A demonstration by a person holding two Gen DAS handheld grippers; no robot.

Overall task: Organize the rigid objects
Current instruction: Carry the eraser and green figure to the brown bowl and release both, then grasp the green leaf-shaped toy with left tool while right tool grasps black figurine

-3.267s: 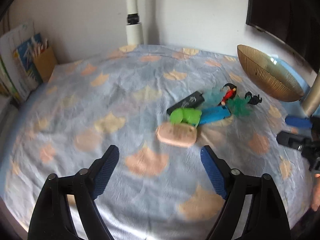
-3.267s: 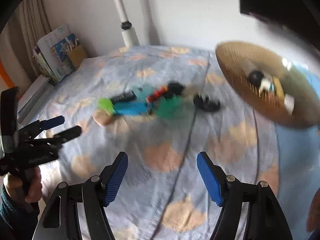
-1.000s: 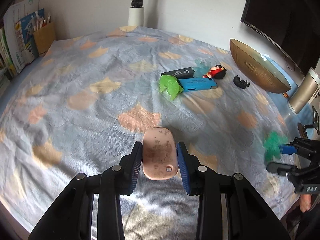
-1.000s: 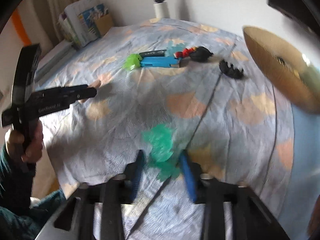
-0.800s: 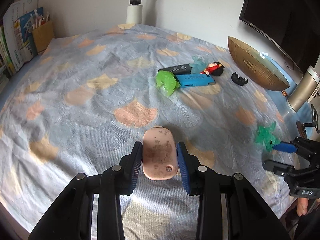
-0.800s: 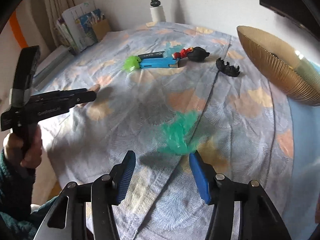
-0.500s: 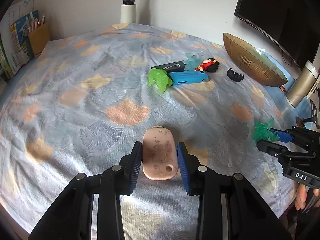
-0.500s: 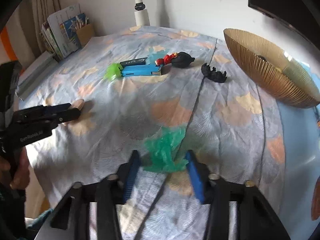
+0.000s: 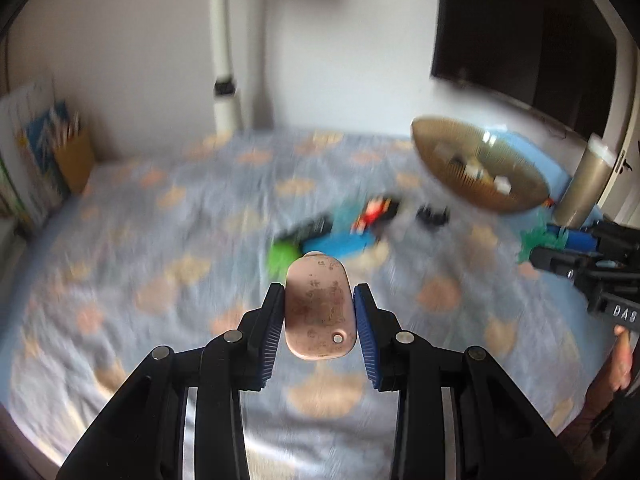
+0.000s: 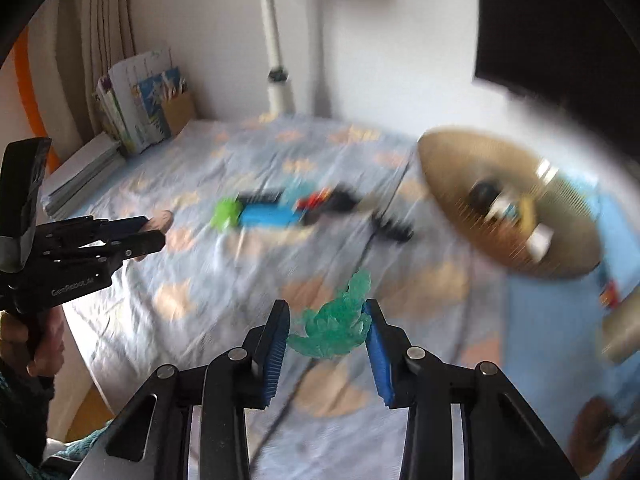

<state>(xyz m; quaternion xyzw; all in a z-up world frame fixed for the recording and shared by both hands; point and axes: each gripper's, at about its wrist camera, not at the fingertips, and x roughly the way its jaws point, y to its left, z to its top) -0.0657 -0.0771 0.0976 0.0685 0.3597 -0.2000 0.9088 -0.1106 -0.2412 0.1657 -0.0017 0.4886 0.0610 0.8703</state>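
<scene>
My left gripper (image 9: 319, 300) is shut on a pink oval piece (image 9: 319, 312) and holds it above the blue patterned cloth (image 9: 160, 240). A translucent green toy (image 10: 332, 328) sits between the blue pads of my right gripper (image 10: 326, 320), which is shut on it and clear of the cloth. From the right wrist view, the left gripper (image 10: 148, 232) is at the left edge. The gold bowl (image 10: 508, 204) with small items inside lies at the right. A lime toy (image 10: 226, 212), a blue box (image 10: 268, 214), a red and black figure (image 10: 324, 200) and a black piece (image 10: 394, 230) lie mid-cloth.
Books and a pencil holder (image 10: 148, 100) stand at the back left by the wall. A white lamp pole (image 10: 276, 48) rises behind the cloth. A dark screen (image 9: 520, 32) hangs at the right, and a gold cylinder (image 9: 584, 184) stands beside the bowl. A person's hand (image 10: 40, 344) grips the left tool.
Both grippers have risen off the cloth with their objects. The right jaws have closed in on the green toy. Both views tilted up, so the bowl and wall show more.
</scene>
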